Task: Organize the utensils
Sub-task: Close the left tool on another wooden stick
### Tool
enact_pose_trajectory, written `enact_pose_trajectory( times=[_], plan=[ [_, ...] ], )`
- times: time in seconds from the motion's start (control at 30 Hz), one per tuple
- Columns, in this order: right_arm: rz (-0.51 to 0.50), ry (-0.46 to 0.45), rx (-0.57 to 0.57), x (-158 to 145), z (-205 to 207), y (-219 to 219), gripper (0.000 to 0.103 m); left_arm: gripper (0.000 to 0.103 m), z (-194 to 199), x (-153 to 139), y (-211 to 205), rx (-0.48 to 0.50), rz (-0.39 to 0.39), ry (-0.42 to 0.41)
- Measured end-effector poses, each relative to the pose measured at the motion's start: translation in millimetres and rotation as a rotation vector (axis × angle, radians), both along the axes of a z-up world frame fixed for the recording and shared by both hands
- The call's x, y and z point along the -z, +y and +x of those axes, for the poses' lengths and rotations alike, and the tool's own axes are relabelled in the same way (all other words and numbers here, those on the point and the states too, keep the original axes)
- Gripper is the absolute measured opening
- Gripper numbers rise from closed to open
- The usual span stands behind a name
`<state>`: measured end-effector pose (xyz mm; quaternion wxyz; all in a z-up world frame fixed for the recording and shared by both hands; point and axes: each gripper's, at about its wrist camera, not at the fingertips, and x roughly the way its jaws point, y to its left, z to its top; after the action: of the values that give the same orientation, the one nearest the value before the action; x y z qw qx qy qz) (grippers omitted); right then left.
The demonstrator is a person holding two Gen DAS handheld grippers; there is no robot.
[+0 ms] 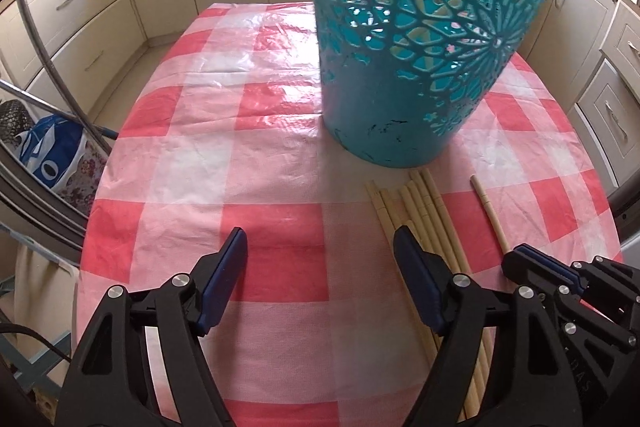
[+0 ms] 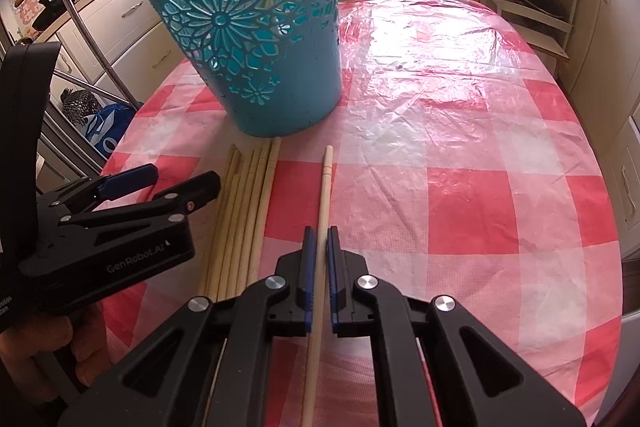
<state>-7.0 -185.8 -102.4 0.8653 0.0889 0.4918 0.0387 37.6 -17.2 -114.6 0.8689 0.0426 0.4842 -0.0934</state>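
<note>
Left wrist view: the left hand-held gripper (image 1: 320, 247) hangs wide open and empty above the checked table (image 1: 200, 155), left of the chopstick bundle (image 1: 420, 211). The teal basket (image 1: 400, 67) stands just beyond the bundle.

Right wrist view: the right hand-held gripper (image 2: 320, 247) has its jaws nearly closed around a single chopstick (image 2: 325, 187), which lies right of the bundle; actual contact is unclear.

Left claw (image 1: 320, 255) spread wide and low, right claw (image 2: 320, 247) narrowed, its fingers nearly together
</note>
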Motion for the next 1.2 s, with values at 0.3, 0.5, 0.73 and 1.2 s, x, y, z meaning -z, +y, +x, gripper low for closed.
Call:
enact_pose_trajectory(
  times=[0.3, 0.5, 0.73, 1.2],
  plan=[
    [0.002, 0.001, 0.002, 0, 0, 0, 0.007, 0.069, -3, 0, -5, 0.013, -0.008, 0.023],
    [0.010, 0.005, 0.006, 0, 1, 0, 0.008, 0.063, -8, -1, -7, 0.019, -0.001, 0.031],
    [0.013, 0.007, 0.011, 0, 3, -1, 0.009, 0.053, 0, 2, -4, 0.035, 0.049, 0.001],
    [-0.067, 0.004, -0.033, 0, 8, 14, 0.017, 0.004, 18, -12, 10, 0.207, -0.128, 0.111]
  ],
)
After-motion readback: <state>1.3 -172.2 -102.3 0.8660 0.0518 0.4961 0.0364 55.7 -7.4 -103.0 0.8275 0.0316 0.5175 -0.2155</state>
